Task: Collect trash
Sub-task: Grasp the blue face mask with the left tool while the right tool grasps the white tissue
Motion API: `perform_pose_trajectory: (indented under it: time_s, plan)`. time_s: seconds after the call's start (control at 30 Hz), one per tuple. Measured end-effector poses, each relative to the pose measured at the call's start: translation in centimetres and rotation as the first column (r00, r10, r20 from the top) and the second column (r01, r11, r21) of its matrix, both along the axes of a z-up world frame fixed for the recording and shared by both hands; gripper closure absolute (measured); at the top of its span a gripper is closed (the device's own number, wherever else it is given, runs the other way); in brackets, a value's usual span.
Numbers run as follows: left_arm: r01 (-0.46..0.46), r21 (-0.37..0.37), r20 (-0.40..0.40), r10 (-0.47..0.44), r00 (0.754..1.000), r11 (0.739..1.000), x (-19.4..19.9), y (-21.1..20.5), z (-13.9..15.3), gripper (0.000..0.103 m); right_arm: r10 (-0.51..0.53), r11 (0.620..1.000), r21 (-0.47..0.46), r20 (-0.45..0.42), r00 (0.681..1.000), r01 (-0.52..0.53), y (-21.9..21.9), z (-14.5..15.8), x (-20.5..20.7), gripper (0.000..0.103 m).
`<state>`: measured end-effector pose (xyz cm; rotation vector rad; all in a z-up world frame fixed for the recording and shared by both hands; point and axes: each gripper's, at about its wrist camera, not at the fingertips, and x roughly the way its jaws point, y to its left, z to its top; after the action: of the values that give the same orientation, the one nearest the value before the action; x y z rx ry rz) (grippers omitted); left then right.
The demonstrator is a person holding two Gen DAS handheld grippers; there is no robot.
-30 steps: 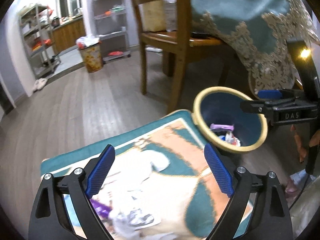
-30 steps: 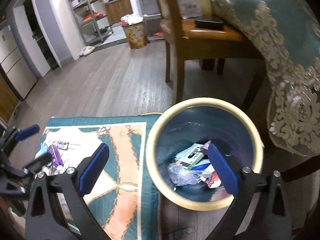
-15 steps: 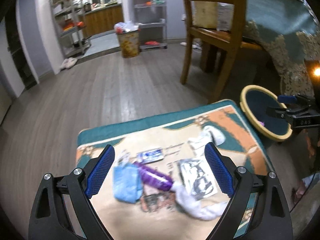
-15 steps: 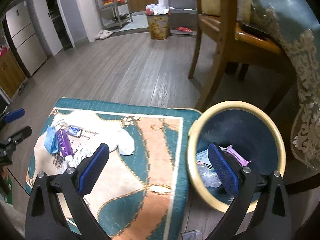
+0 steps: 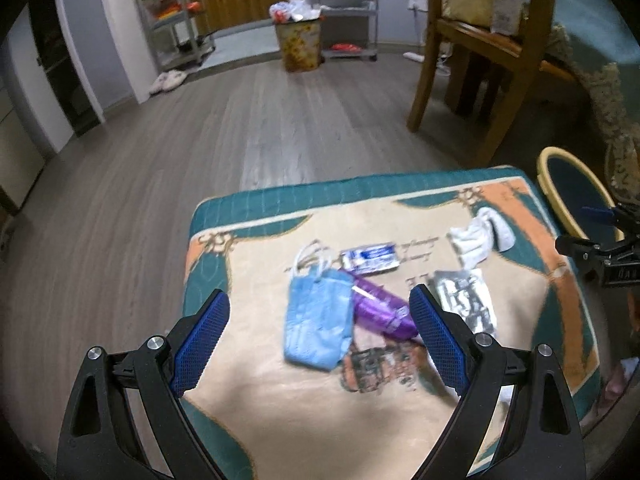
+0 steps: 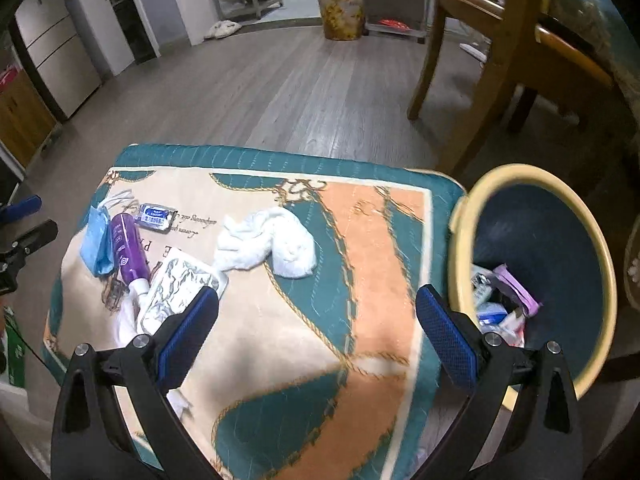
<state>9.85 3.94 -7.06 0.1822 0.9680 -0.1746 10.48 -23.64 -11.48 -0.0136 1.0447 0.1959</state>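
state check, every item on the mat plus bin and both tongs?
left tongs: open, empty
right tongs: open, empty
blue face mask: flat on mat
purple tube: lying, cap on
white tissue: crumpled on mat
foil wrapper: crinkled, flat
bin: upright, holding some trash

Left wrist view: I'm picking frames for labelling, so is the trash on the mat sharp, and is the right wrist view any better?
Left wrist view: blue mask and purple tube are smeared by motion blur. Right wrist view: white tissue is crisper; bin rim slightly streaked.
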Motion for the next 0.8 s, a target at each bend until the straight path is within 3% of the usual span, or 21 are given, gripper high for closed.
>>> perform_pose_trajectory:
  time_s: [0.07,0.23,0.37,0.5,0.53,0.6,0.67,0.77,0.8]
  plan:
    - [-0.011,0.008,-0.012,0.012,1.000,1.000,0.3,0.2,-0.4,0.012,0.021,1.000,0.001,-0.003,1.000,-0.021,0.5,-0.7,0.7,0.023]
    - [-0.025,0.046,-0.079,0.029,0.996,0.999,0.8,1.0,-2.6,0.012,0.014,1.000,0.009,-0.044,0.999,-0.013,1.4,-2.6,2.3,0.040]
    - [-0.011,0.095,-0.127,0.023,0.992,0.995,1.0,1.0,-4.6,0.012,0.014,1.000,-0.017,-0.032,0.999,-0.015,2.0,-3.3,3.1,0.043]
    - [0.008,0.123,-0.173,0.013,0.985,0.992,1.4,0.5,-6.3,0.012,0.009,1.000,0.014,-0.024,1.000,-0.009,2.2,-4.0,3.8,0.043]
    - [0.014,0.129,-0.184,0.011,0.983,0.992,1.4,0.3,-6.6,0.013,0.017,1.000,0.012,-0.033,0.999,-0.017,2.4,-4.4,4.0,0.049]
    - [0.029,0.150,-0.204,0.002,0.979,0.988,1.6,-0.2,-7.4,0.019,0.034,0.999,-0.004,-0.049,0.998,-0.034,2.6,-4.8,4.2,0.059]
    - [0.057,0.156,-0.239,-0.019,0.971,0.986,1.6,-0.6,-8.0,0.045,0.044,0.999,-0.019,-0.062,0.997,-0.045,2.6,-5.2,4.4,0.078]
    - [0.073,0.164,-0.286,-0.024,0.958,0.984,1.6,-0.7,-8.4,0.068,0.048,0.999,-0.002,-0.065,0.997,-0.048,2.3,-5.5,4.2,0.095]
    - [0.079,0.168,-0.283,-0.028,0.959,0.983,1.6,-0.6,-8.3,0.073,0.053,0.999,0.004,-0.063,0.997,-0.052,2.2,-5.3,4.1,0.096]
